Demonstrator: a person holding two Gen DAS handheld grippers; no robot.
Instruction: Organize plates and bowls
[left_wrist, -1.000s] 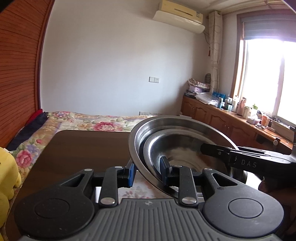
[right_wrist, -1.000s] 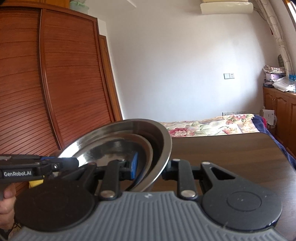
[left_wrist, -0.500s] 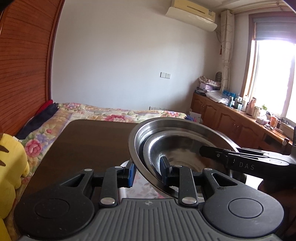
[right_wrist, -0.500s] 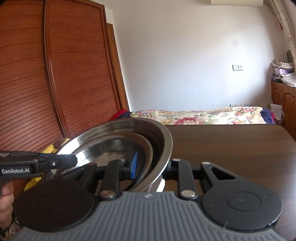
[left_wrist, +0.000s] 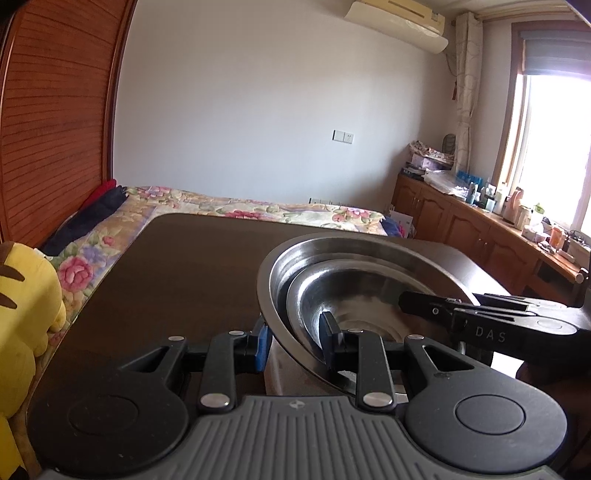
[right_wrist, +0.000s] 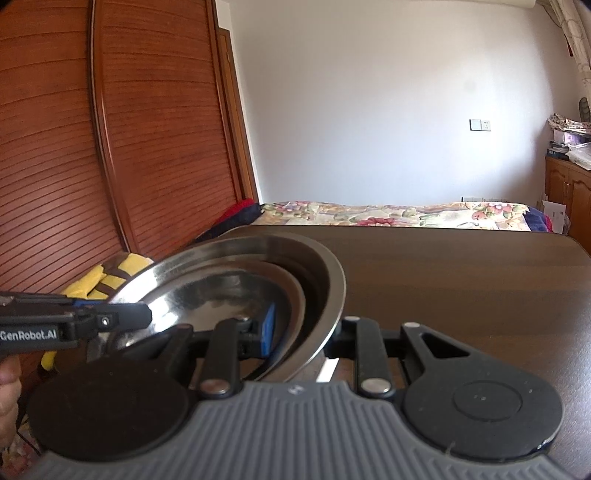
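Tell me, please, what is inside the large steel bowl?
A smaller steel bowl nests inside the large steel bowl. One of each gripper's fingers reaches inside; anything beneath them is hidden.

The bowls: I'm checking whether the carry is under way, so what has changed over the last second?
Both tongs tipped downward with the stacked steel bowls: the dark table now fills more of each view, and the bed and wall have slid up. Nothing was grabbed or released. The left tongs and right tongs still clamp opposite rims, the smaller bowl still nested inside the larger.
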